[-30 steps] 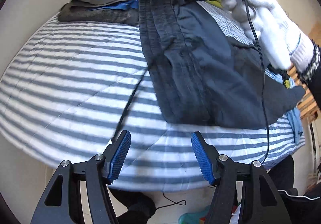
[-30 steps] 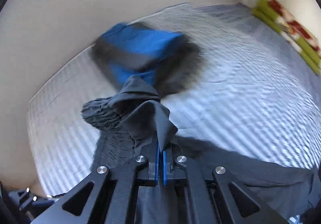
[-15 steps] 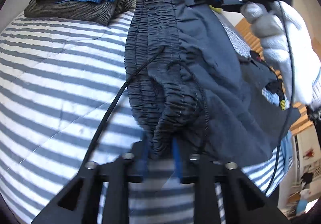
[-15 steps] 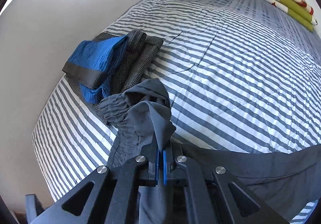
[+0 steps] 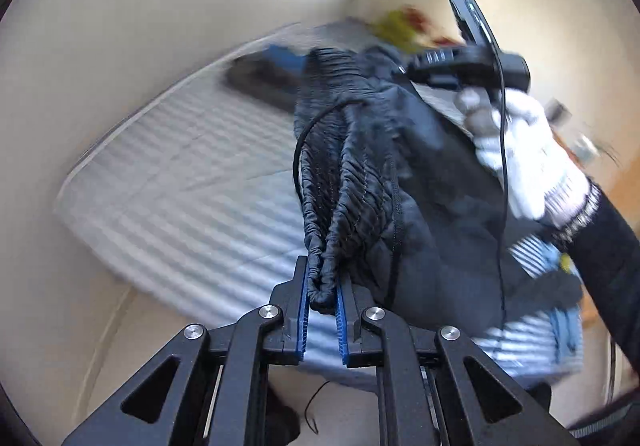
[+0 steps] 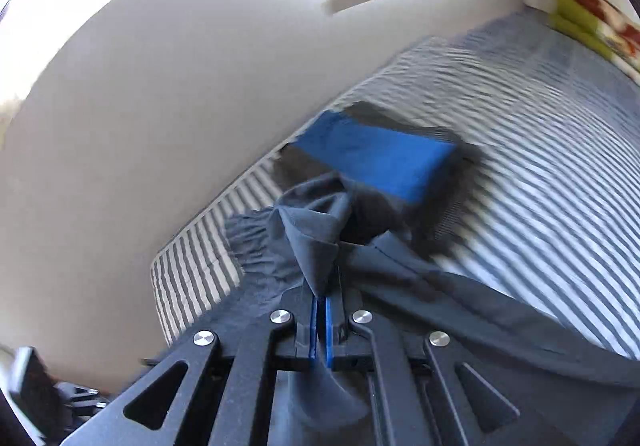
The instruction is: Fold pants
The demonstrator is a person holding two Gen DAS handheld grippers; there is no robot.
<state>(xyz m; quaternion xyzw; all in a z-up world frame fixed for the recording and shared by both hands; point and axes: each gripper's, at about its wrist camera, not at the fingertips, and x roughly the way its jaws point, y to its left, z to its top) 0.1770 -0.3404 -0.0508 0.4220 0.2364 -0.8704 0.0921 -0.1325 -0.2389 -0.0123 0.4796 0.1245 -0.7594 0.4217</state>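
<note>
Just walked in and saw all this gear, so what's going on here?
A person is folding dark pants over a striped bed. The left gripper is clamped on the gathered waistband; the right gripper, in a white-gloved hand, pinches another part. The pants hang between them, not yet laid flat. Folded clothes sit behind.

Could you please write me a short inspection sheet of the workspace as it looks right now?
Surface: bed with a striped cover, blurred by motion.
Job's things: dark pants lifted off the bed, elastic waistband bunched.
Clutter: folded blue and grey clothes by the wall; green and red bedding at the far end.
Grippers: left tongs shut on the waistband; right tongs shut on a fold of the pants; gloved hand holds the right one.
Cables: black cable hanging past the glove.
Surroundings: plain pale wall; the rest too blurred to tell.
</note>
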